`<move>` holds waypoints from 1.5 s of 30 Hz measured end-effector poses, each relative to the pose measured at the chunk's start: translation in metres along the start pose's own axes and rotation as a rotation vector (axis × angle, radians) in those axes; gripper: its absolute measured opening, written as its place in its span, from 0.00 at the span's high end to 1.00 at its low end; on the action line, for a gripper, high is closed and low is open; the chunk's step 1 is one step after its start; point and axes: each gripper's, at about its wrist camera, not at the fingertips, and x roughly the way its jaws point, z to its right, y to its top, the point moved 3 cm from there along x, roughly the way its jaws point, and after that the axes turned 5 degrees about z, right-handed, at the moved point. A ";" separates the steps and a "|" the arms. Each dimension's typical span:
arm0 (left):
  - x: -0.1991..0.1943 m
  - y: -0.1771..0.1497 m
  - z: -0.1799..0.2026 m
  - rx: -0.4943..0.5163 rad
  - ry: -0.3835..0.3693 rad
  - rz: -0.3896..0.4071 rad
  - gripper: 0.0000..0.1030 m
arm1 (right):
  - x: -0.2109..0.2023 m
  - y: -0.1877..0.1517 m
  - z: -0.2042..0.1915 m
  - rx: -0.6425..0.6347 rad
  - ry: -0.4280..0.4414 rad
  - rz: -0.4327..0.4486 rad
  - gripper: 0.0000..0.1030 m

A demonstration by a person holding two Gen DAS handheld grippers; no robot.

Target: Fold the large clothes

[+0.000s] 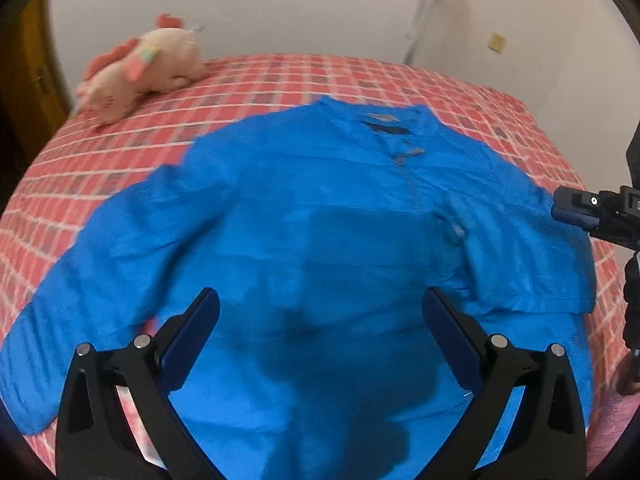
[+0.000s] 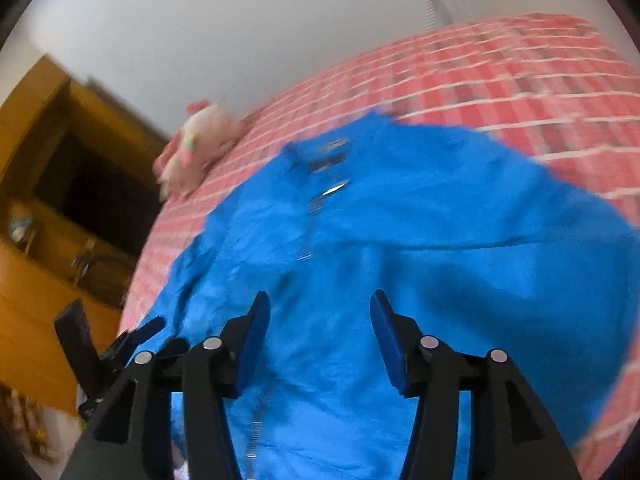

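Observation:
A bright blue zip jacket lies front-up on the bed, collar at the far side. Its right sleeve is folded in across the body; the left sleeve stretches out to the near left. My left gripper is open and empty, hovering above the jacket's lower middle. My right gripper is open and empty above the jacket, near the zip. It also shows at the right edge of the left wrist view. The left gripper shows at the lower left of the right wrist view.
The bed has a red-and-white checked cover. A pink plush toy lies at the far left corner, also in the right wrist view. A white wall stands behind the bed. A wooden cabinet stands left of the bed.

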 end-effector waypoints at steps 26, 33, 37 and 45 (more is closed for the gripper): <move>0.036 0.047 0.066 -0.064 -0.195 -0.008 0.85 | -0.062 0.033 0.078 0.079 -0.066 0.198 0.48; 0.012 0.058 0.005 -0.101 -0.073 0.072 0.85 | -0.031 0.023 0.054 0.037 0.051 0.098 0.48; 0.029 0.054 -0.016 -0.137 -0.035 0.043 0.85 | -0.001 0.014 0.045 0.013 0.045 0.030 0.48; 0.066 0.034 -0.051 -0.194 0.009 -0.023 0.80 | 0.054 -0.003 0.062 0.040 -0.035 -0.090 0.49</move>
